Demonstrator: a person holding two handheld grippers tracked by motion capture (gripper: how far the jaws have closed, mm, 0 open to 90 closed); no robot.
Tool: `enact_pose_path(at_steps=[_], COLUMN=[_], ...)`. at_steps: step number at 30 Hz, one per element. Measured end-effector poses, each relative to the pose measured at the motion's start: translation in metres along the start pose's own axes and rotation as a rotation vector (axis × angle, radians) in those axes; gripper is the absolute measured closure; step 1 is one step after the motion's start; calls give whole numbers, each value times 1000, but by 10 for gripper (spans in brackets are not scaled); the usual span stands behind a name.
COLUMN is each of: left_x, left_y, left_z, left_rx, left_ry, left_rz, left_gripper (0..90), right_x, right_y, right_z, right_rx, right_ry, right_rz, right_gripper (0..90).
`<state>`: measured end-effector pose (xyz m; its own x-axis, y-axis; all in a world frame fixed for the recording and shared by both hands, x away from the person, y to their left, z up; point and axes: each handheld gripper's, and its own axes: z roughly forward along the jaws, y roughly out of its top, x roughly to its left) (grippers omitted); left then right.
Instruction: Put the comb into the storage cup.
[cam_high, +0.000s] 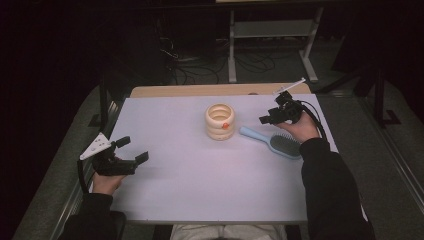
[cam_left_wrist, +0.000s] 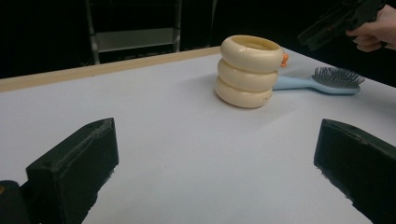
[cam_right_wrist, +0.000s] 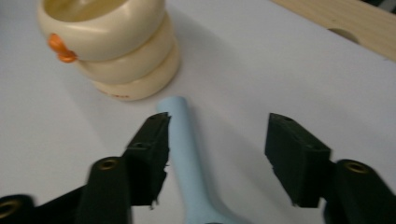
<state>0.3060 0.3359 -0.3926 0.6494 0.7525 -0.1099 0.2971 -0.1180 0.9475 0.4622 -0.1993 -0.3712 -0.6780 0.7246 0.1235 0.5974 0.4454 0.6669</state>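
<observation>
Here, both the left gripper (cam_high: 133, 149) and right gripper (cam_high: 266, 119) gape, near a glossy, ribbed cream cup (cam_high: 220, 121).

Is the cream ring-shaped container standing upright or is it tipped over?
Upright. The container stands on its base on the table, its round opening facing up in the high view; from the left gripper view its stacked rings sit level.

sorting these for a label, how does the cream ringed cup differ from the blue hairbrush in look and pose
The cream ringed cup stands upright, open at the top; the blue hairbrush lies flat, bristles up. The cup is squat and round, like three stacked rings; the hairbrush is long and slim. The cup carries a small orange piece; the hairbrush has dark bristles. Both rest on the white table, ungripped.
</observation>
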Motion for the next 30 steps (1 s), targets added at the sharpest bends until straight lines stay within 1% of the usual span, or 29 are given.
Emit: enact_pose_path(at_steps=[1, 2, 5, 9, 12, 13, 20, 22, 25, 30], left_x=[0, 0, 0, 0, 0, 0, 0, 0, 0, -1], left_y=[0, 0, 0, 0, 0, 0, 0, 0, 0, 0], left_z=[0, 0, 0, 0, 0, 0, 0, 0, 0, 0], left_rx=[-4, -3, -1, -1, -3, -2, -1, -1, 0, 2], left_ry=[0, 0, 0, 1, 1, 1, 2, 2, 2, 0], left_rz=[-1, -1, 0, 0, -1, 0, 1, 1, 2, 7], left_gripper=[0, 0, 0, 0, 0, 0, 0, 0, 0, 0], right_x=[0, 1, 0, -1, -2, -2, -3, -1, 1, 3], right_y=[0, 0, 0, 1, 2, 2, 1, 1, 2, 4], right_z=[1, 2, 3, 4, 6, 7, 19, 22, 28, 37], right_rx=[4, 3, 6, 5, 1, 4, 13, 3, 1, -4], right_ry=[-30, -45, -68, -73, -60, -57, -78, -95, -106, -95], right_rz=[-5, -5, 0, 17, 32, 38, 76, 72, 75, 114], right_gripper=[483, 531, 629, 753, 865, 887, 891, 891, 891, 891])
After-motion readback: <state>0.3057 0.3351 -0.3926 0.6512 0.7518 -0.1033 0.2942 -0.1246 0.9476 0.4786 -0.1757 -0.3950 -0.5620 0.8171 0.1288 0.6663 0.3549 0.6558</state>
